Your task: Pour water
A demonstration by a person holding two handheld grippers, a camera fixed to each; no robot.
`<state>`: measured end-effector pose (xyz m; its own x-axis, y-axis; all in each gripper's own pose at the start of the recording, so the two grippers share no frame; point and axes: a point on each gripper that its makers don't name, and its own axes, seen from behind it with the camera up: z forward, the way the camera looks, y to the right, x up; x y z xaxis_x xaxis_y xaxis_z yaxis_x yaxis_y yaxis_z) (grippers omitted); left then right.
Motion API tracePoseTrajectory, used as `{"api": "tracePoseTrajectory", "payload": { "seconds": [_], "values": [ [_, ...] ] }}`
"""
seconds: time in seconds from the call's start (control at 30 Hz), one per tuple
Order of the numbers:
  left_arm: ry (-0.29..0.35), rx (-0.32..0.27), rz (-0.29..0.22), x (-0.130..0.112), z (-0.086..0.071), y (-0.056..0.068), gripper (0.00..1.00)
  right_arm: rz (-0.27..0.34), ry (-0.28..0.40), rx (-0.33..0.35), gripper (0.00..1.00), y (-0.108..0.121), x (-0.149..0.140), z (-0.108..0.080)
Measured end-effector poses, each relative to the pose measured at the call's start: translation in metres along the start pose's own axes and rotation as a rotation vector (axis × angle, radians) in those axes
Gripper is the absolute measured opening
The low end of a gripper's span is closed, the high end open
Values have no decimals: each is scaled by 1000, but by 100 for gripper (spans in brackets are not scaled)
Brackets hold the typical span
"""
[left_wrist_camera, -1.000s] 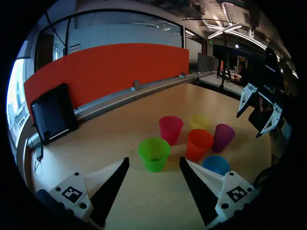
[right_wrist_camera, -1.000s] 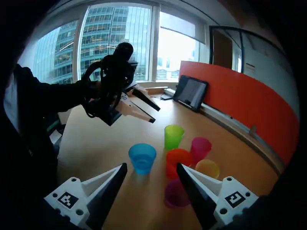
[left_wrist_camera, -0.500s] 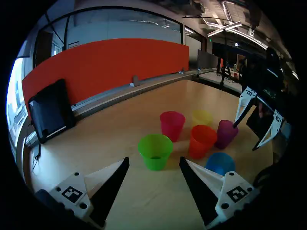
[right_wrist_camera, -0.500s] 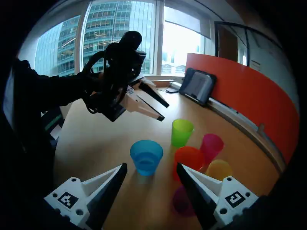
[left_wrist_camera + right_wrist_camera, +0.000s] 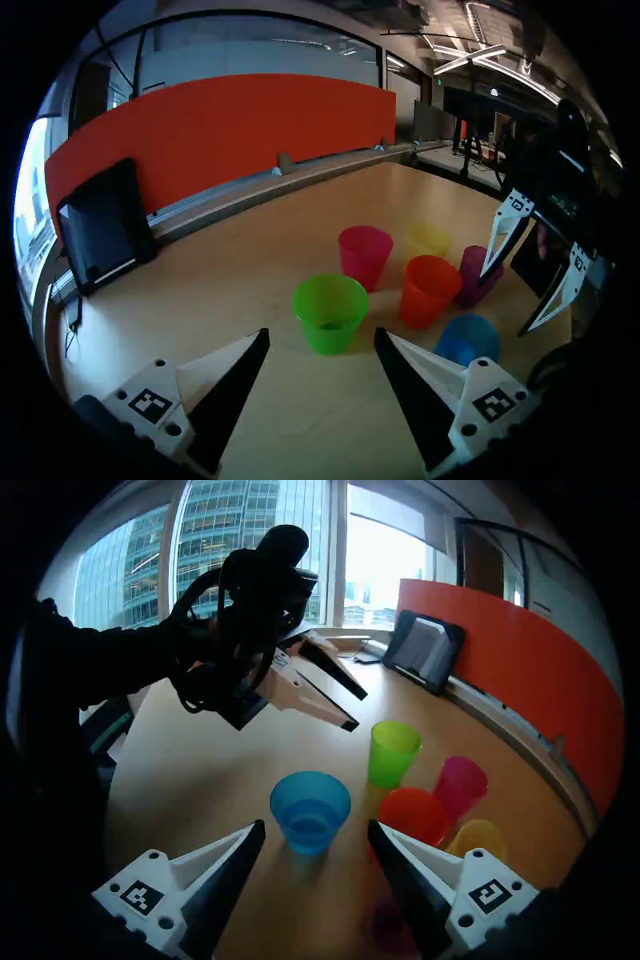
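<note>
Desk [image 5: 240, 264]: light wood, six bright cups [image 5: 330, 312] close together
Room: orange wall [image 5: 224, 136], big windows [image 5: 240, 520]
Left gripper [image 5: 320, 332]: fingers apart
Right gripper [image 5: 316, 824]: fingers apart

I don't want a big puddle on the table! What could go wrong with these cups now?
1. The blue cup has water in it, and the orange cup stands right beside it. The open right hand-held gripper could bump the orange one while closing in.
2. The cups look light, so a hard squeeze or crooked grip might slop water onto the table.
</note>
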<state>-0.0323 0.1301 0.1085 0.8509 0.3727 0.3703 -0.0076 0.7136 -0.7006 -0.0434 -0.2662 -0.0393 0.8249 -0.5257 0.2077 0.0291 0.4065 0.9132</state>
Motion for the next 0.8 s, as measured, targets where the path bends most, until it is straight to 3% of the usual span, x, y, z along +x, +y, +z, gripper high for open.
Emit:
{"api": "tracePoseTrajectory", "payload": {
  "seconds": [0.8],
  "values": [
    [-10, 2, -9, -7, 5, -6, 97, -4, -50, 33, 100, -2, -6, 41]
  ]
}}
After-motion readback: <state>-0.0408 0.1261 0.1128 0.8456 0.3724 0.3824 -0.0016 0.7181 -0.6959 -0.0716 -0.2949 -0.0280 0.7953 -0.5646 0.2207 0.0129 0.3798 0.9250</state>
